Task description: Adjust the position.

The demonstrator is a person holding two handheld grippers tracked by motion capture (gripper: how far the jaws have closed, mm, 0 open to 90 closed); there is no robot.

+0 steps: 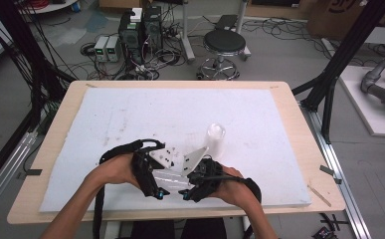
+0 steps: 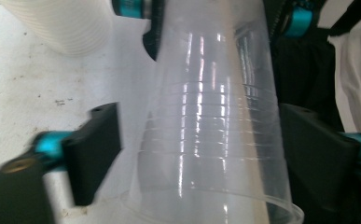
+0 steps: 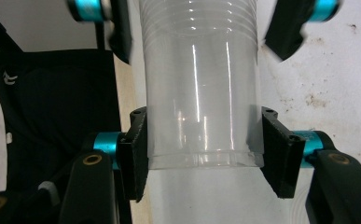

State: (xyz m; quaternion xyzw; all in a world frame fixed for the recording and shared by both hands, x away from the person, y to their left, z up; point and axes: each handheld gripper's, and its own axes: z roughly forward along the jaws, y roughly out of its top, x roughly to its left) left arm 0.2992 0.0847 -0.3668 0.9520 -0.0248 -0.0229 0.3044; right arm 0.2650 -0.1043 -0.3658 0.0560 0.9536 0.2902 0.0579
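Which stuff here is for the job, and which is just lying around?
For the job: clear cup; right gripper, shut on it; left gripper, open around it; stack of cups close by.
Just lying about: stool; computer towers; floor cables.

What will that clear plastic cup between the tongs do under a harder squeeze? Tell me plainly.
The clear plastic cup looks thin-walled, so it would probably flex or crease. Its glossy sides suggest it could slip from the right tongs, shut on it. It looks empty and light, so likely easy to tip once released.
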